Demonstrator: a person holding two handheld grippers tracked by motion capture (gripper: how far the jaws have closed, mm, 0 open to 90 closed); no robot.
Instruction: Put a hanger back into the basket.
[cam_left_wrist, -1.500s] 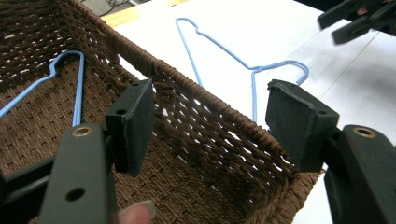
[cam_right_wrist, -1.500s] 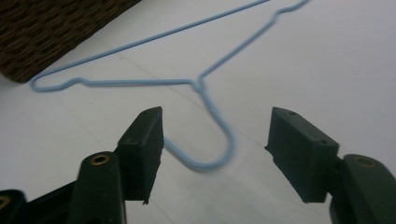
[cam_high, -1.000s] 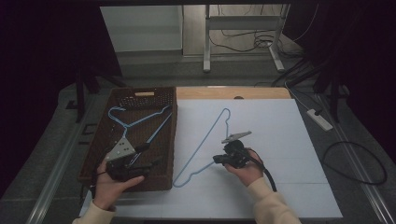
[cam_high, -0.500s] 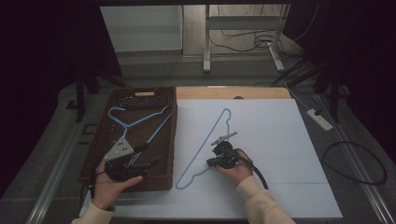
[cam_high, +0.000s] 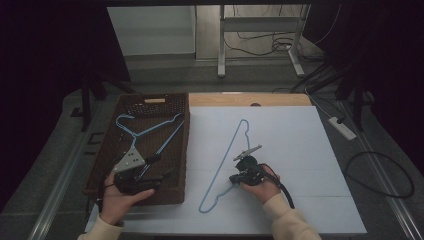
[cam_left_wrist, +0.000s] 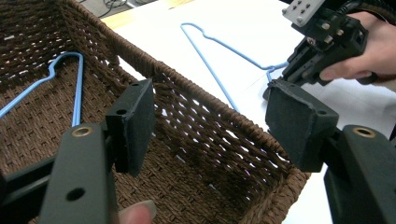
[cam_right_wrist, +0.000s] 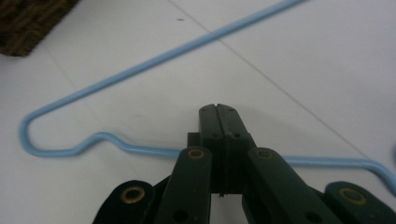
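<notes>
The right tool (cam_high: 239, 176), held in the person's right hand (cam_high: 260, 184), has its jaws pressed fully together on the bottom wire of a light-blue hanger (cam_high: 227, 159); in the right gripper view the closed pads (cam_right_wrist: 218, 122) sit over the wire (cam_right_wrist: 140, 149), which runs in on one side of them and out on the other. This hanger lies flat on the white sheet (cam_high: 300, 150) covering the bench, its hook pointing away from the person and its notched shoulder nearest the basket. The left tool (cam_high: 132, 180), held in the left hand (cam_high: 117, 197), rests at the near end of the brown wicker basket (cam_high: 150, 102) with its jaws spread wide and nothing between them; in the left gripper view the two pads (cam_left_wrist: 135, 123) stand well apart above the basket's woven floor and near wall (cam_left_wrist: 224, 121). A second blue hanger (cam_high: 145, 132) lies inside the basket, its hook toward the far left corner. The basket stands just beside the left edge of the white sheet. In the left gripper view the right tool (cam_left_wrist: 322, 44) appears beyond the basket wall, at the hanger (cam_left_wrist: 219, 60) on the sheet.
</notes>
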